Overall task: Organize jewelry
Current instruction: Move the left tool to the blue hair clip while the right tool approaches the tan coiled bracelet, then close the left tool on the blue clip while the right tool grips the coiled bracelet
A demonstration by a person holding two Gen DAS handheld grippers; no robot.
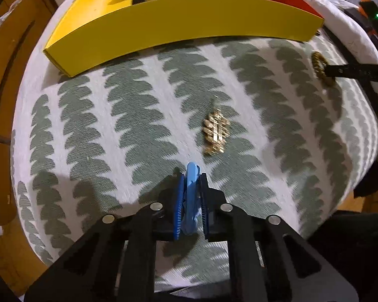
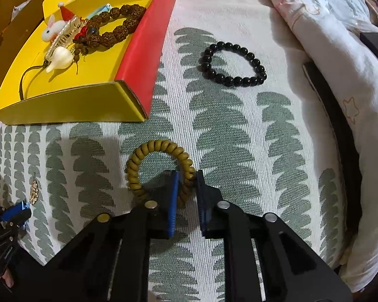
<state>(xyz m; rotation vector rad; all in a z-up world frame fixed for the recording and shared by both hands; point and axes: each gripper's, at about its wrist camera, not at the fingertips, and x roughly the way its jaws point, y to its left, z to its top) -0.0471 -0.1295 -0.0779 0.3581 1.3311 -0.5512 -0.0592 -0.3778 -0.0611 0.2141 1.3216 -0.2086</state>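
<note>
Leaf-patterned cloth (image 2: 229, 136) in green and white covers the surface. Clamped between the left gripper's (image 1: 192, 176) closed fingers is a blue clip (image 1: 191, 196); a gold brooch (image 1: 215, 132) lies just ahead of its tips, slightly right. Pinched between the right gripper's (image 2: 187, 176) fingers is the olive bead bracelet (image 2: 158, 168), its loop lying leftward. A black bead bracelet (image 2: 233, 64) lies well ahead, and the yellow tray (image 2: 70, 108) sits ahead-left.

Box (image 2: 93, 100) at back left on the cloth (image 2: 229, 130); bead bracelet (image 2: 233, 63) right of it
</note>
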